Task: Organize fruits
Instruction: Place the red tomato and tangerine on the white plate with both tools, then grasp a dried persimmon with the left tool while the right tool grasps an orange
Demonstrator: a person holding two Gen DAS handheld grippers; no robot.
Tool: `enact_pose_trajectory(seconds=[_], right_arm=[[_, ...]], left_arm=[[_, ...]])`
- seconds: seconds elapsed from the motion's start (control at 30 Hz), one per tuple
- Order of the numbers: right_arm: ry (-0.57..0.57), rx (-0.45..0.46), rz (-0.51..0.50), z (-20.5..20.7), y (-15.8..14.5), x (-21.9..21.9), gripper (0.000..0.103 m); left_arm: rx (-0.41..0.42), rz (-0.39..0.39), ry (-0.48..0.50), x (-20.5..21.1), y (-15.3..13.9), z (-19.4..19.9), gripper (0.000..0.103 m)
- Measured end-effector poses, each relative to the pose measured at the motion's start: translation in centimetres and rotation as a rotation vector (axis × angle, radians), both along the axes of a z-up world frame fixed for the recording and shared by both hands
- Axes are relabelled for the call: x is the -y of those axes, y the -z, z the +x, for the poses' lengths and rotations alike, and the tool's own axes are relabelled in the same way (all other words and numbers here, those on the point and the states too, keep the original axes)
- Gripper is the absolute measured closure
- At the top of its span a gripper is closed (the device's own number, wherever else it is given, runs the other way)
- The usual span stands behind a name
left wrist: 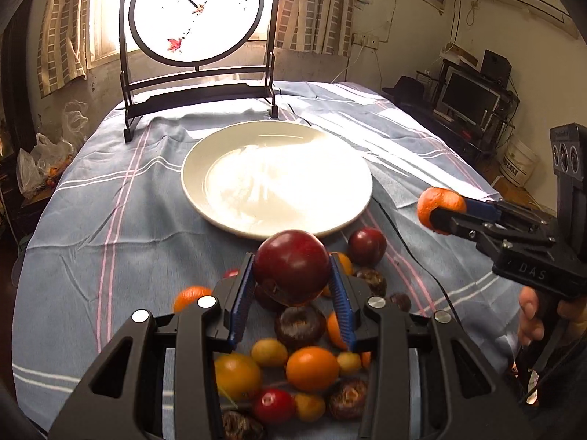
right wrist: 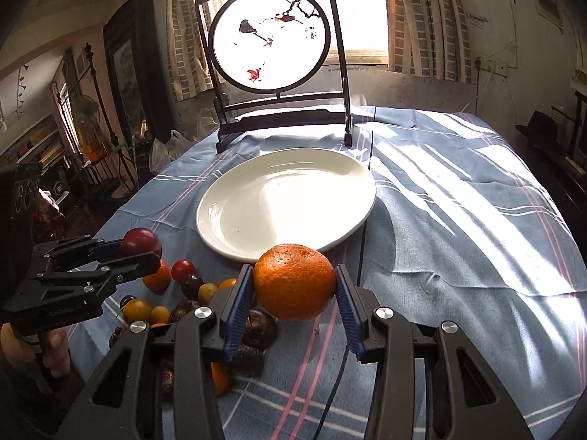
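My left gripper point(left wrist: 292, 269) is shut on a dark red plum point(left wrist: 291, 266) and holds it above the fruit pile point(left wrist: 293, 363), just in front of the white plate point(left wrist: 205, 198). It also shows in the right wrist view point(right wrist: 146, 251) with the plum point(right wrist: 141, 242). My right gripper point(right wrist: 294, 282) is shut on an orange mandarin point(right wrist: 294, 280), held above the cloth near the plate's point(right wrist: 220, 201) front rim. In the left wrist view the right gripper point(left wrist: 444, 207) holds the mandarin point(left wrist: 438, 203) to the plate's right. The plate holds nothing.
Several small fruits, orange, yellow, red and dark brown, lie on the blue striped tablecloth point(left wrist: 91, 238). A framed round screen point(left wrist: 198, 14) stands behind the plate. A black cable point(right wrist: 361, 256) runs across the cloth. The table edge drops off on both sides.
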State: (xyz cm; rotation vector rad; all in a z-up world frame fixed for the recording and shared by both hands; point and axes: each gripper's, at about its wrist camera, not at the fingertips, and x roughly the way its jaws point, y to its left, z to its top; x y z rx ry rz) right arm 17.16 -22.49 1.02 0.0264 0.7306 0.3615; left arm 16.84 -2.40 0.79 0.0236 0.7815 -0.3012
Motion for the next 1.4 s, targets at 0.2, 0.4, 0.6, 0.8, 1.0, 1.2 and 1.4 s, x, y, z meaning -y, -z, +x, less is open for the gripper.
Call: enact_pose_trajectory(seconds=[0.2, 0.4, 0.6, 0.8, 1.0, 1.2, 1.4], right_arm=[[-0.007, -0.111, 0.022, 8.5, 2.4, -2.0, 0.057], [0.062, -0.045, 0.023, 8.8, 1.3, -1.6, 0.036], [0.064, -0.016, -0.024, 1.2, 2.3, -0.2, 0.035], [0.066, -0.028, 0.004, -4.4, 4.8, 0.8, 0.034], [0.073, -0.021, 0.026, -5.4, 5.5, 1.4, 0.033], [0.076, -0.035, 0.083, -5.3, 5.6, 2.0, 0.033], [0.057, -0.021, 0.097, -5.5, 5.6, 2.0, 0.033]], left_arm=[[-0.163, -0.012, -0.053, 0.6, 2.7, 9.6, 0.064], [-0.156, -0.056, -0.128, -1.6, 2.0, 11.4, 0.029], [-0.038, 0.017, -0.079, -2.6, 0.4, 3.0, 0.025], [-0.044, 0.108, -0.01, -2.9, 2.7, -5.7, 0.025], [-0.08, 0.146, 0.006, -4.2, 5.5, -10.6, 0.025], [-0.091, 0.094, 0.009, -5.0, 6.5, -10.8, 0.041], [-0.105, 0.088, 0.02, -4.5, 7.3, -9.6, 0.052]])
